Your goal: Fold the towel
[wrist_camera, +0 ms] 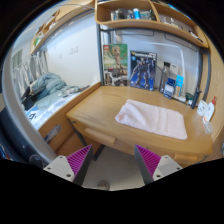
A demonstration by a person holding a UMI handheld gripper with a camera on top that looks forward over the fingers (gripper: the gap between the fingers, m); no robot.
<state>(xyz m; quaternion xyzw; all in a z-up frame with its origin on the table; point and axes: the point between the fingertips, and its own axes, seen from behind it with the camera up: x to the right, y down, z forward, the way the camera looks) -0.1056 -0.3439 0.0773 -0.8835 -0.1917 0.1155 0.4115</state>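
Note:
A white towel (151,118) lies flat on the wooden desk (95,108), toward its right side, looking folded into a rectangle. My gripper (112,160) hangs well back from the desk, above the floor in front of it. Its two fingers with purple pads (77,158) stand wide apart and hold nothing. The towel lies beyond the fingers, ahead and to the right.
Boxes with robot pictures (143,70) and small bottles (181,86) stand at the back of the desk under a shelf (140,22). A bed (45,95) with rumpled bedding sits left. Drawers (60,133) are at the desk's left end. Grey floor (112,170) lies below.

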